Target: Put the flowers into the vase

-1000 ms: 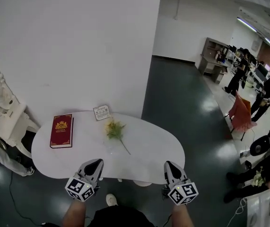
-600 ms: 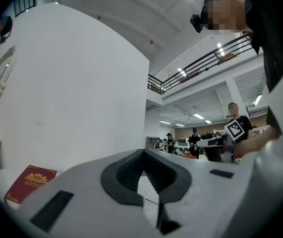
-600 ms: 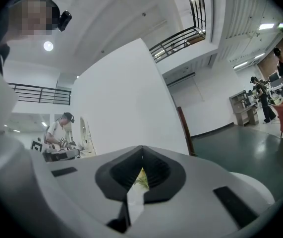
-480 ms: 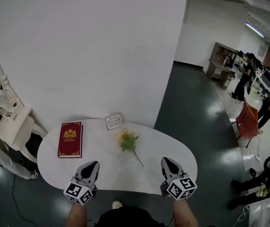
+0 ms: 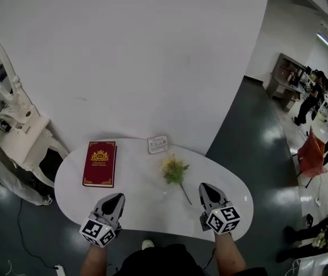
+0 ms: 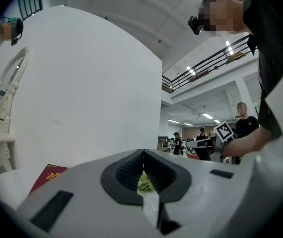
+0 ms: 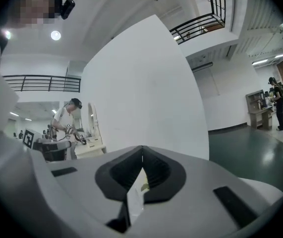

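**Flowers lie on the white table, both tongs shut and empty**

The flowers (image 5: 174,170) are a single yellow-green sprig. It lies flat near the middle of the oval white table (image 5: 74,191), head towards the wall and thin stem running down towards the person's side. A red book (image 5: 100,164) with a gold crest sits well to its left. A small white card (image 5: 157,144) rests at the table's far edge, just above the bloom.

From overhead, the left gripper (image 5: 118,196) hangs over the near edge below the book. The right gripper (image 5: 202,187) sits just beside the lower end of the stem; whether it touches the stem I cannot tell. That view does not settle how the jaws stand.

The gripper views do. In the left gripper view, the left gripper (image 6: 142,154) has its tips pressed together with nothing caught between them. Through the slit below the tips shows a scrap of the flowers' green (image 6: 143,181) out on the table. The book's corner (image 6: 48,174) peeks in at the left. The other tool's marker cube (image 6: 224,131) shows at the right, in front of people standing far back.

In the right gripper view, the right gripper (image 7: 142,156) is likewise closed and bare. Only this view shows a person (image 7: 66,123) working at the white mirrored dresser (image 7: 92,133), which from above is just furniture (image 5: 15,117) left of the table.
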`<state>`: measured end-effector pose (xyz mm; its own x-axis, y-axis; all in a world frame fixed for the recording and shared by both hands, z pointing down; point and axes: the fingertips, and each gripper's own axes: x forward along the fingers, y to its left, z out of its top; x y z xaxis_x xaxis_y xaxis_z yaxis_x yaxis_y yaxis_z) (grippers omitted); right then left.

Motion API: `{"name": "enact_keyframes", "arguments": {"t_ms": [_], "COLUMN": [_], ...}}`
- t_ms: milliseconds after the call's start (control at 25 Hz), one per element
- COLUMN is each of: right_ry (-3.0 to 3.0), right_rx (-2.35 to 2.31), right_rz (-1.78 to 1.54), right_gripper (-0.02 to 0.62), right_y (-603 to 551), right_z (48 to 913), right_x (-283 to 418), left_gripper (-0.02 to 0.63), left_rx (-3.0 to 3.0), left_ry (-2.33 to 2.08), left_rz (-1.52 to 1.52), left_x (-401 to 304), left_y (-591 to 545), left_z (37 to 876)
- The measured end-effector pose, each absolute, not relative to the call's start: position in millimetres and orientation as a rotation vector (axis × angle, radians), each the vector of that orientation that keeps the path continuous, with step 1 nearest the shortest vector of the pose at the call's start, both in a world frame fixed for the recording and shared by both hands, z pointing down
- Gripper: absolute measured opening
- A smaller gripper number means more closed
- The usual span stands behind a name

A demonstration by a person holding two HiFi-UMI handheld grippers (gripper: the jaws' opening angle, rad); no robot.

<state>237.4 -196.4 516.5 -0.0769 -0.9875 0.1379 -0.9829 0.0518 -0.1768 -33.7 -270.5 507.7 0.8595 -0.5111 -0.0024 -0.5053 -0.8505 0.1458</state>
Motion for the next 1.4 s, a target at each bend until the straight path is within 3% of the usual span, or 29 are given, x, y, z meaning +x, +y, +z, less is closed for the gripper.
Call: {"name": "enact_keyframes", "arguments": {"t_ms": [1000, 1200, 1400], "right_ry": [2.592, 2.666, 2.705], "right_rx": [-1.941, -1.925, -2.021], "right_rz": [-0.642, -0.797, -0.994], "right_gripper": [0.028, 0.205, 0.336], "right_y": [-312.3, -330.6, -345.9], "right_z": [589.4, 617.3, 655.9], "right_x": [259.8, 256.4, 263.0], "left_gripper": [0.011, 0.011, 0.011], "left_rx": [2.744, 2.696, 2.669], "left_ry": [-1.066, -1.134, -1.183], "left_rz": [-0.011, 0.003, -0.013], "left_x": [-19.6, -29.3, -46.9], "left_y": [-291.5, -294.3, -293.0], "left_z": [522.6, 518.2, 535.2]}}
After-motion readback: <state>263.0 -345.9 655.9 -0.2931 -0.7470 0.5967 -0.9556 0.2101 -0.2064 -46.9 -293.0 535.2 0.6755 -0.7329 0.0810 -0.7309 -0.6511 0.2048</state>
